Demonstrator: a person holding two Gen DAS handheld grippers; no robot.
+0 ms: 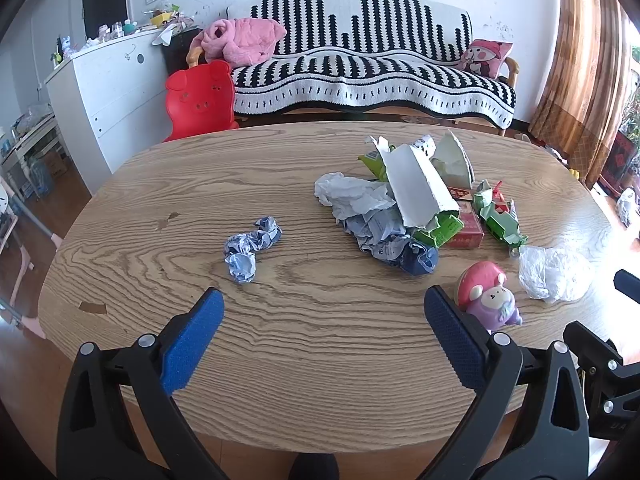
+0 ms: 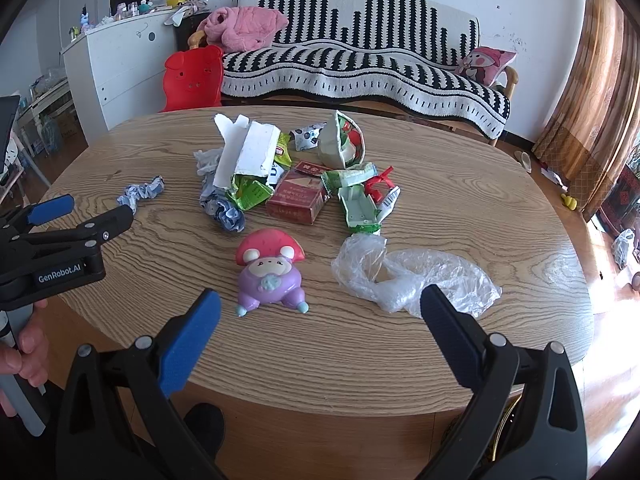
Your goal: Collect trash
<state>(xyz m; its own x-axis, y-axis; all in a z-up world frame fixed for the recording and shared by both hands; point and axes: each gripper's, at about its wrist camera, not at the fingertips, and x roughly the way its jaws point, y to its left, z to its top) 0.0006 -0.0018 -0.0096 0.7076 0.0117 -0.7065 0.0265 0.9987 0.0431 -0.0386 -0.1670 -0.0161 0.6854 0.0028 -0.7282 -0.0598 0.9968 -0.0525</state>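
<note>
**Both claws wide and empty, trash still uncollected**

The job looks to be at its start: nothing is gripped, and the litter sits loose on the table (image 1: 132, 248). A heap (image 2: 256, 176) of torn cartons, crumpled paper and a red box lies mid-table; a paper wad (image 1: 250, 248) sits apart to its left, a clear bag (image 2: 412, 276) near the right side, a toy (image 2: 270, 272) between

The left claw (image 1: 324, 312) hovers spread over bare wood, touching nothing. The right claw (image 2: 320, 316) is likewise spread and empty, with the bag just beyond its right finger

Likely next: reach forward, straddle the bag or wad, then squeeze; thin plastic may slip
</note>
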